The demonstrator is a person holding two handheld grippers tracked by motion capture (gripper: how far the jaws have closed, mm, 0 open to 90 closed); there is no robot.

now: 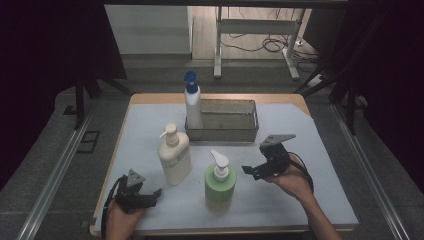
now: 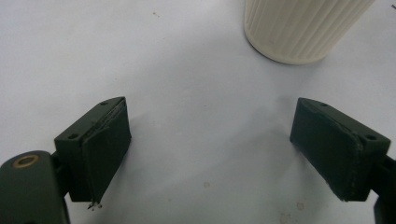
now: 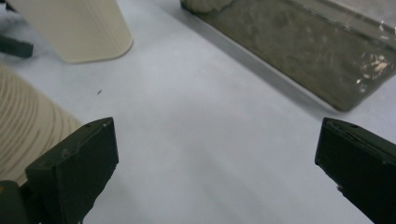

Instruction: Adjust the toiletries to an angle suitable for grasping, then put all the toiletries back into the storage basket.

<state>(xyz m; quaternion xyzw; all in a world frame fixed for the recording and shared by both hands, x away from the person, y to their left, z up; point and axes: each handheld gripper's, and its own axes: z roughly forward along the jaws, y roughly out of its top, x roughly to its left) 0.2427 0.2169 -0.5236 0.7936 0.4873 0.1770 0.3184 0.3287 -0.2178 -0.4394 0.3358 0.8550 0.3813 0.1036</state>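
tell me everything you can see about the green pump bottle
The green pump bottle is a squat, round, light green container that looks like plastic, with a white collar and a white pump head whose spout points up and to the left in the high view. It stands upright on the pale mat near the front edge, between the two grippers, right of the cream bottle. Nothing touches it but the mat. The right gripper is nearest, open beside it.

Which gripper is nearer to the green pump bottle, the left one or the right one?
Right. The right gripper is open just beside the green pump bottle, on its right. The left gripper is open farther off at its left, nearer the cream pump bottle.
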